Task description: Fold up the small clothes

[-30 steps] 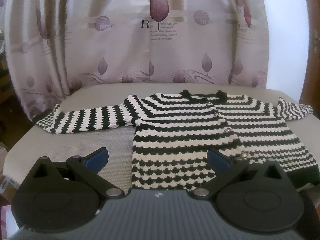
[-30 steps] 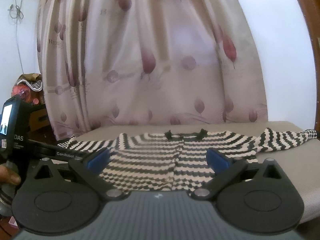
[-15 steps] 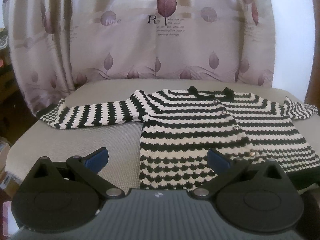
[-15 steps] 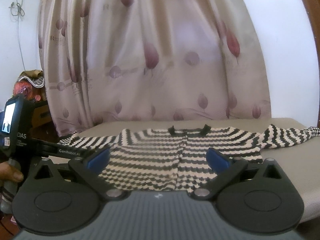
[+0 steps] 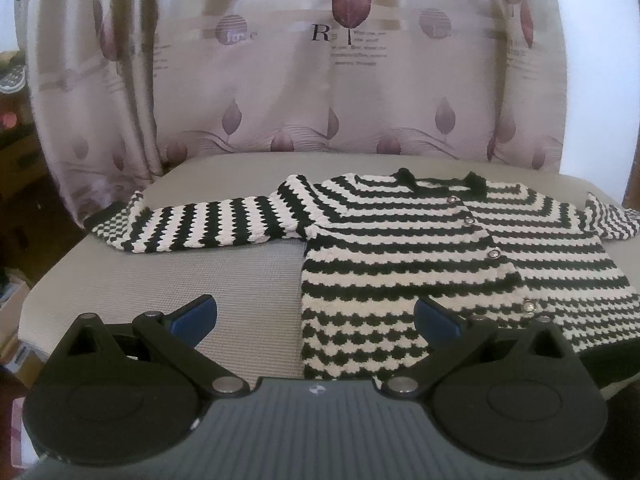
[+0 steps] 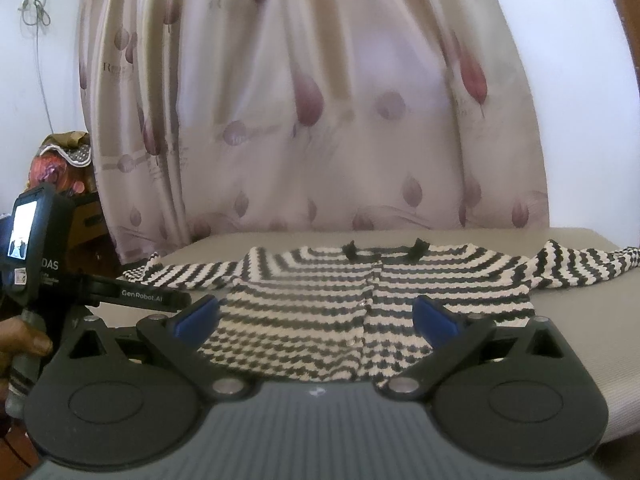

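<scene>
Presently: one striped cardigan (image 5: 420, 264), black and white, buttoned, flat on grey table (image 5: 200, 280), sleeves outstretched. Left gripper (image 5: 316, 320) and right gripper (image 6: 316, 316): jaws wide, empty. Curtain (image 5: 320, 80) printed "love", "R" (smaller lines illegible). Left gripper's body (image 6: 36, 248) lettered "GenRobot.AI", "DAS".

Clearly a home, a lived-in room. Leaf-print curtain (image 6: 312, 100) straight ahead of the gripper, padded grey surface (image 5: 224, 280) just below.
</scene>
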Demonstrator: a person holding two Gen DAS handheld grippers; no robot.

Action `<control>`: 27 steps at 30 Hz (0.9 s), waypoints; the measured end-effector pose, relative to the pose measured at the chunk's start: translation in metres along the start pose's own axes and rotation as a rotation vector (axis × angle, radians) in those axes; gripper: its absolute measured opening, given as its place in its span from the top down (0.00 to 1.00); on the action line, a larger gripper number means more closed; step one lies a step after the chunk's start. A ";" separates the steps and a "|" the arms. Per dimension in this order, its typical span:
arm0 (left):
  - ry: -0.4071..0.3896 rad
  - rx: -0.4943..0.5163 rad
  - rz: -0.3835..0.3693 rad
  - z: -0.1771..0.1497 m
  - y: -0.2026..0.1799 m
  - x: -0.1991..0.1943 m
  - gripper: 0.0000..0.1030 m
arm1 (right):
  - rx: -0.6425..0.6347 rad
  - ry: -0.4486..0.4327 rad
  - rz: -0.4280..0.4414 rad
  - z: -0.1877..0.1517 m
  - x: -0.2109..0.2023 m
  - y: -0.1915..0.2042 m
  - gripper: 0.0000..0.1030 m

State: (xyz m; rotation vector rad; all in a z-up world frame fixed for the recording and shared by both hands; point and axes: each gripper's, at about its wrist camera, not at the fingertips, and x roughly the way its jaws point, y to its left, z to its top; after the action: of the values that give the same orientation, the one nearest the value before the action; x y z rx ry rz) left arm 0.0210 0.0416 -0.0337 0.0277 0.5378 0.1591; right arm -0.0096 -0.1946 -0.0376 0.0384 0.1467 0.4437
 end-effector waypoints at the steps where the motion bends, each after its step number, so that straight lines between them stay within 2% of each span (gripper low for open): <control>1: 0.000 0.000 0.003 0.000 0.001 0.000 0.00 | 0.000 0.004 0.001 0.000 0.001 0.000 0.00; 27: 0.030 -0.037 0.041 -0.002 0.028 0.026 0.00 | -0.007 0.070 0.012 -0.005 0.019 0.012 0.00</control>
State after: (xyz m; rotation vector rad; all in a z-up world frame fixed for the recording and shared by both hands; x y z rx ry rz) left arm 0.0382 0.0736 -0.0470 0.0003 0.5642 0.2093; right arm 0.0018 -0.1753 -0.0441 0.0166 0.2141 0.4582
